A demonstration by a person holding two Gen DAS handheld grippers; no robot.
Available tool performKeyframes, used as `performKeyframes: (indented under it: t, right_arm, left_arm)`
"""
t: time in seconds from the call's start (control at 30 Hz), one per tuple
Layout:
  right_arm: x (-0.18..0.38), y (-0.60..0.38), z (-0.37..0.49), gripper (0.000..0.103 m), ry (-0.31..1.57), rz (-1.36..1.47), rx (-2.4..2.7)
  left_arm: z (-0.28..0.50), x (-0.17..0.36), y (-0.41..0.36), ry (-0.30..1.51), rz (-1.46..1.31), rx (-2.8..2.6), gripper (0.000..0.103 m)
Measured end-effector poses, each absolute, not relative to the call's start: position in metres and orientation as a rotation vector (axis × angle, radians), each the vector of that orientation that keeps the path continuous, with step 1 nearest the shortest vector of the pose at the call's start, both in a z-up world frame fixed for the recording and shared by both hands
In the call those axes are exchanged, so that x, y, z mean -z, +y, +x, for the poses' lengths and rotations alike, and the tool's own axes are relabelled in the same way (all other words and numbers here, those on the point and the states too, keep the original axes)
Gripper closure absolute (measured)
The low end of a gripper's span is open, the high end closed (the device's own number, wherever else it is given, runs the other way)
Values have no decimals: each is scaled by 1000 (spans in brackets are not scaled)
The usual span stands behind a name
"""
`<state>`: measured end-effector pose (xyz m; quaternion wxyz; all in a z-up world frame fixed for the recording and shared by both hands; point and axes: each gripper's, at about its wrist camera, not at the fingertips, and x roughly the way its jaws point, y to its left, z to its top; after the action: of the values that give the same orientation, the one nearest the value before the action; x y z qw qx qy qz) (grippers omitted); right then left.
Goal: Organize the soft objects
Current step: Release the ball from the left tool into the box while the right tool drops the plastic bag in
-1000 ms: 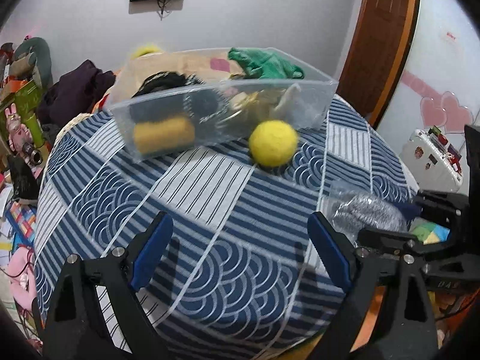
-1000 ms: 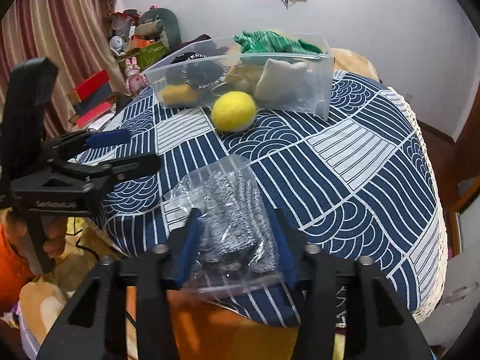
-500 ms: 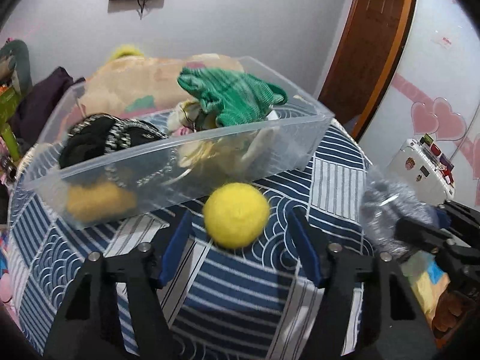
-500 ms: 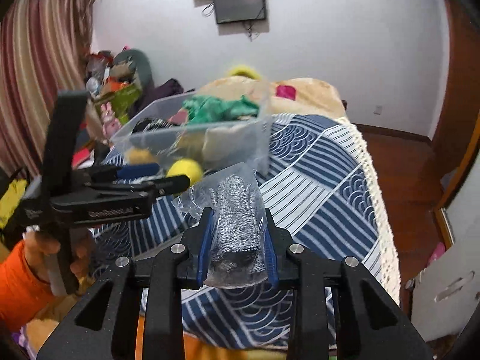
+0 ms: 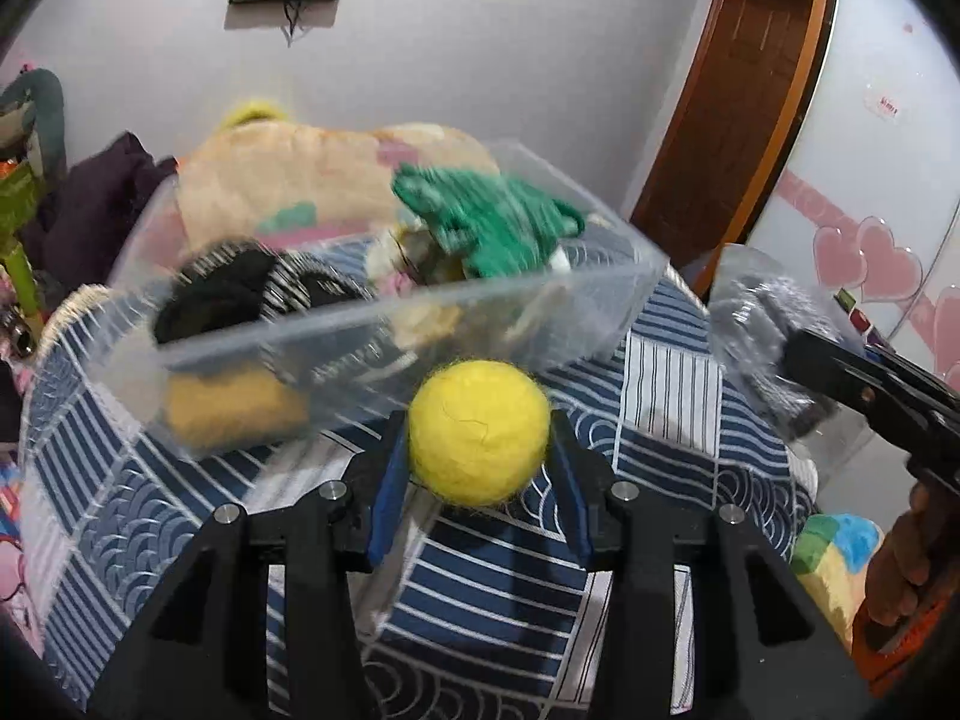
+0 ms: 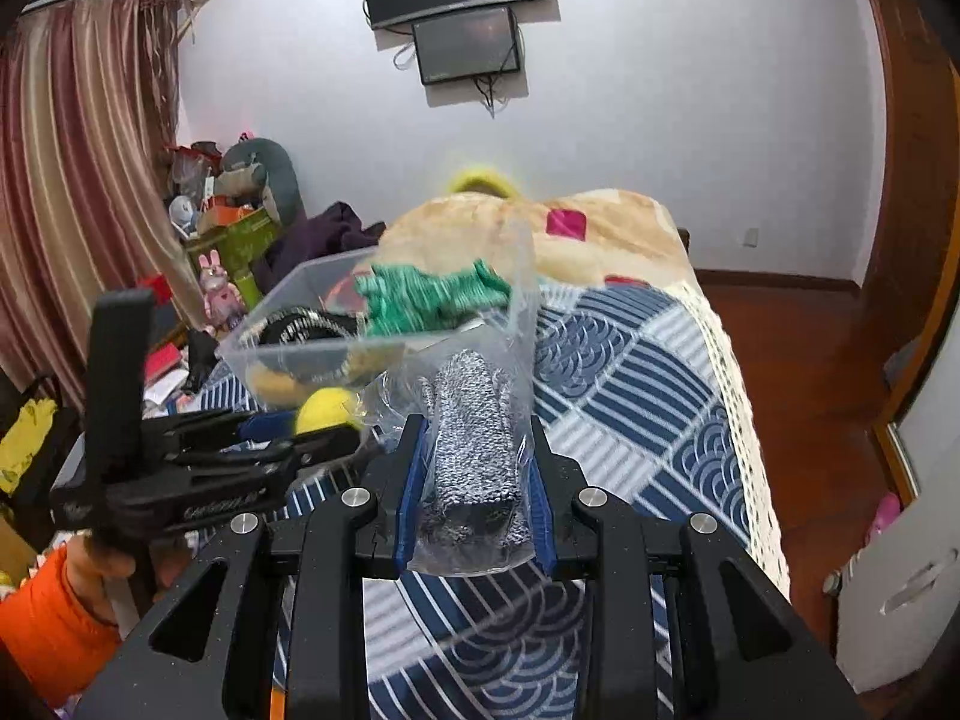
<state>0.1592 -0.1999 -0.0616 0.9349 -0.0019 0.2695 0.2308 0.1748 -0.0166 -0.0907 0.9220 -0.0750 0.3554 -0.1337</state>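
My left gripper [image 5: 477, 468] is shut on a yellow felt ball [image 5: 479, 432] and holds it just in front of a clear plastic bin [image 5: 384, 324]. The bin holds a green knit item [image 5: 486, 222], a black striped piece [image 5: 252, 294] and a yellow roll [image 5: 231, 405]. My right gripper [image 6: 477, 474] is shut on a clear bag with grey knit gloves [image 6: 474, 456] and holds it in the air right of the bin [image 6: 282, 348]. The bag also shows in the left wrist view [image 5: 774, 336]. The ball shows in the right wrist view [image 6: 327, 411].
The bin stands on a bed with a blue-and-white patterned cover [image 5: 666, 438]. A beige blanket [image 6: 600, 234] lies behind the bin. Toys and boxes [image 6: 234, 240] are piled at the left wall. A wooden door [image 5: 738, 96] stands at the right.
My left gripper closed on the yellow ball and lifted it toward the bin. My right gripper raised the bagged gloves off the bed edge and moved them nearer the bin.
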Motion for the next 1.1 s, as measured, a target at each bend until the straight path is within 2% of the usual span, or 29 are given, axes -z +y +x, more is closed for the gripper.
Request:
performKeyframes:
  t: [0.27, 0.5, 0.73, 1.1]
  right_arm:
    - [36, -175, 180, 76, 485, -8, -496]
    - [22, -140, 210, 76, 472, -41, -516]
    - [32, -106, 236, 76, 528, -73, -541]
    - [79, -67, 263, 75, 673, -159, -560]
  left_arm:
    - [175, 46, 21, 614, -142, 203, 59]
    - [195, 32, 50, 583, -151, 148, 59]
    - [226, 40, 56, 603, -117, 114, 59]
    - [253, 76, 63, 705, -110, 109, 59]
